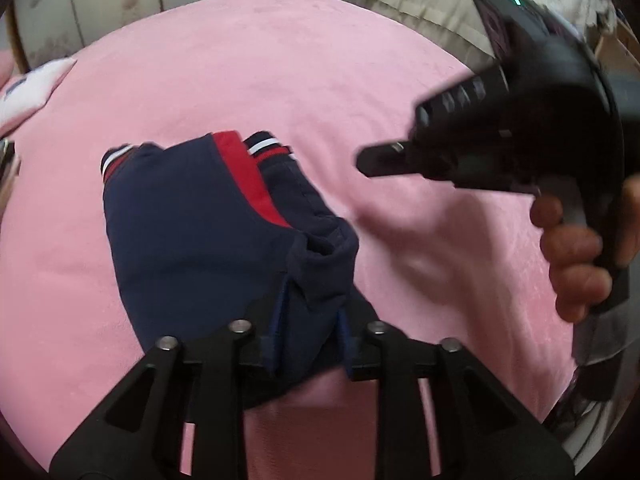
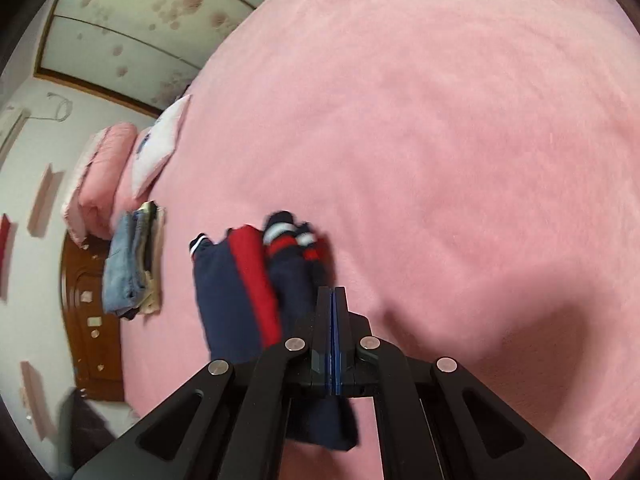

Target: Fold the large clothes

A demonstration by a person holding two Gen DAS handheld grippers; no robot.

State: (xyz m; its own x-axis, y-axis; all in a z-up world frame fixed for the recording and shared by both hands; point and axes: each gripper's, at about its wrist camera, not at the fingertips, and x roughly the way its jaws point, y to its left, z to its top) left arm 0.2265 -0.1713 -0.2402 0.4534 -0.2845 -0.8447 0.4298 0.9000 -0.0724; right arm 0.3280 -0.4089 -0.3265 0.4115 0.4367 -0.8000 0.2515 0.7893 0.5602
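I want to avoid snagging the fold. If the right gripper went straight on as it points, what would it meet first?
Probably the navy garment lying just beyond the shut right gripper, else the pink blanket; depth is unclear.

Left gripper point(image 1: 310, 300) jaws clamped on fabric; right gripper point(image 2: 333, 292), jaws pressed together, hand-held aloft.

Your garment point(image 1: 192, 232) is navy w/ a red panel; cuffs striped navy, white & red. Bedspread point(image 1: 280, 60) is plain pink. Grippers: black w/ blue pads point(image 2: 333, 340). Folded stack point(image 2: 128, 264) near the bed's edge: light-blue denim, cream layers.
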